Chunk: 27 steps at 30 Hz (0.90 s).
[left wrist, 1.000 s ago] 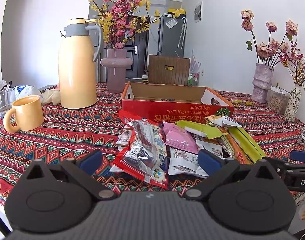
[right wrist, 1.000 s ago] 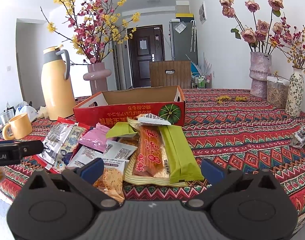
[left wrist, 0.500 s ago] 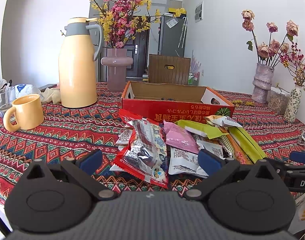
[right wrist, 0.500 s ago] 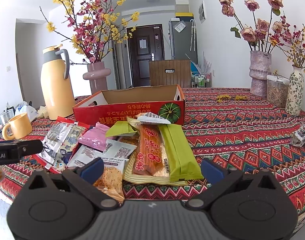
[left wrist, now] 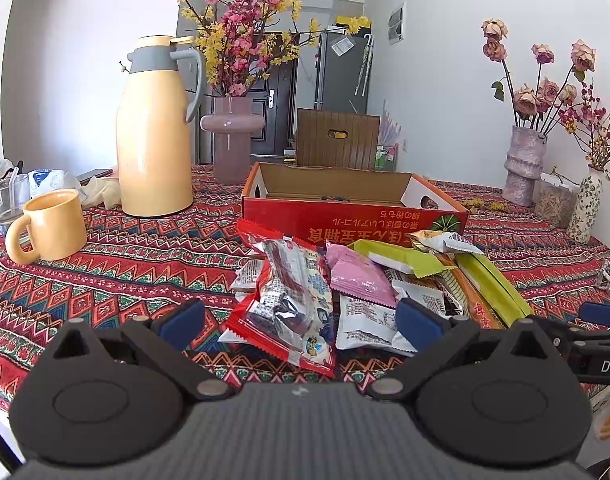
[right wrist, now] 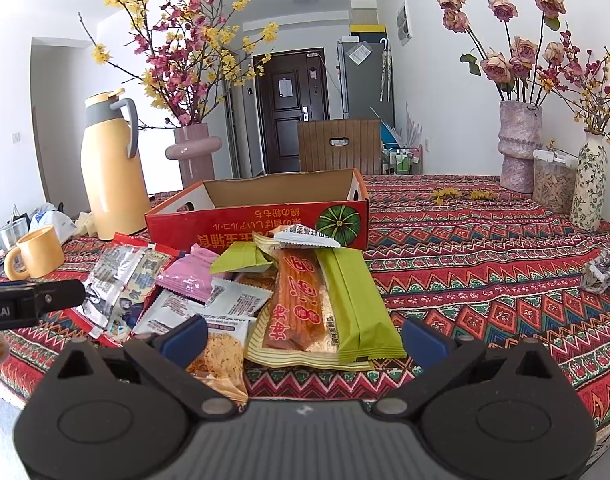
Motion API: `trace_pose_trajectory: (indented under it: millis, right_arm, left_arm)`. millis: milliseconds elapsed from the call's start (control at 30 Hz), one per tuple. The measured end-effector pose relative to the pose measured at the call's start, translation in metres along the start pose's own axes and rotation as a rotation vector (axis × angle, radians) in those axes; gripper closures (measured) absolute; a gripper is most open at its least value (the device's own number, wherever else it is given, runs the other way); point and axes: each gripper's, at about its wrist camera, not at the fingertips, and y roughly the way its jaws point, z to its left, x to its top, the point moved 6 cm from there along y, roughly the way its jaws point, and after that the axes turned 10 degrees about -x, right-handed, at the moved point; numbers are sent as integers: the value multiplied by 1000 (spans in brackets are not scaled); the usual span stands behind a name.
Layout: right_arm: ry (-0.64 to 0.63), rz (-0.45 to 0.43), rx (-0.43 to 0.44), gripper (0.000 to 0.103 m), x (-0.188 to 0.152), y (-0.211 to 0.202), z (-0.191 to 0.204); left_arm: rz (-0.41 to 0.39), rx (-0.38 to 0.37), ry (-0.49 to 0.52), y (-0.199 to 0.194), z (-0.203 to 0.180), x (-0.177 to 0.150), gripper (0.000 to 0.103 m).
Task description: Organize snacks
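two grippers, both spread wide and holding nothing, hover at the near edge of a patterned tablecloth [right wrist: 485, 240] before a heap of snack packets. in the left wrist view the left gripper [left wrist: 301, 318] frames a red-edged silver packet [left wrist: 293, 300] at lower centre, with a pink packet [left wrist: 361, 276] and a white packet [left wrist: 365, 324] just to its right, the white one's corner hidden behind the right blue pad. in the right wrist view the right gripper [right wrist: 305, 338] frames an orange packet [right wrist: 301, 300] and a long green packet [right wrist: 357, 308] lying side by side, while a crumbly golden snack bag [right wrist: 221, 356] sits partly behind its left pad. behind the heap, mid-frame, stands an open red cardboard box [right wrist: 261, 224], its front touched by the farthest packets.

only the right wrist view shows the golden bag and a crumpled wrapper [right wrist: 601, 276] at right; a black bar of the other gripper juts in at its left edge. the left wrist view shows the yellow mug [left wrist: 49, 226] and a glass [left wrist: 9, 200] up close at left. a yellow thermos [left wrist: 155, 128], flower vases [left wrist: 523, 168] and a lidded jar [right wrist: 553, 184] ring the table's far side.
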Motion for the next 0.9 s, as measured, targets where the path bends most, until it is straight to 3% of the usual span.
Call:
trace_pose_trajectory:
  millis: [567,800,900]
  right_arm:
    - [-20,14,6,0,2,4,-9]
    - [-35,36,-45,0,16,31,-32]
    - [-37,69,-65,5,20,53,-40]
  left_arm:
    - [0,-5,4,11,-3,7,0]
    - [17,20,-16,22,5,10,0]
    - [26,32,-22,26,8,11,0]
